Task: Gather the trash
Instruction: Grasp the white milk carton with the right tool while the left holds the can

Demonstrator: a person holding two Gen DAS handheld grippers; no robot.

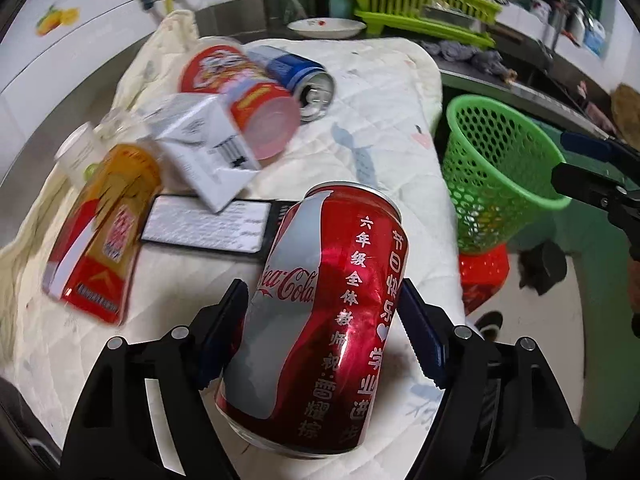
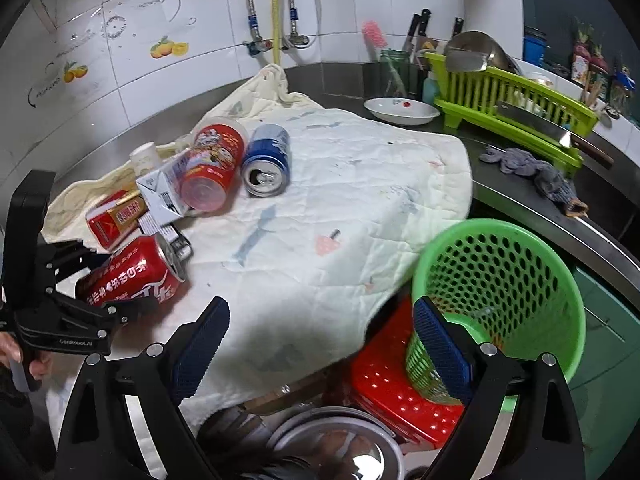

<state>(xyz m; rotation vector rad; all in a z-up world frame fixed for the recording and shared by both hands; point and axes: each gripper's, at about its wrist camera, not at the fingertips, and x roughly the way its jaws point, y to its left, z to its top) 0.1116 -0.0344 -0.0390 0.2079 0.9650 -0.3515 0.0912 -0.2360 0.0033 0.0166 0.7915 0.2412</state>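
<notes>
Your left gripper (image 1: 324,332) has its jaws clamped on the dented red Coca-Cola can (image 1: 320,312), which fills the lower centre of the left wrist view, over the quilted cloth (image 1: 380,120). Your right gripper (image 2: 320,344) stands with jaws wide and nothing between them, at the bottom of its frame, with the green mesh basket (image 2: 500,280) at lower right, off the cloth's edge. More trash lies at the upper left of that cloth: a blue can (image 2: 266,160), a red cup (image 2: 212,168), a white carton (image 2: 160,192) and a red-and-gold box (image 2: 116,218).
</notes>
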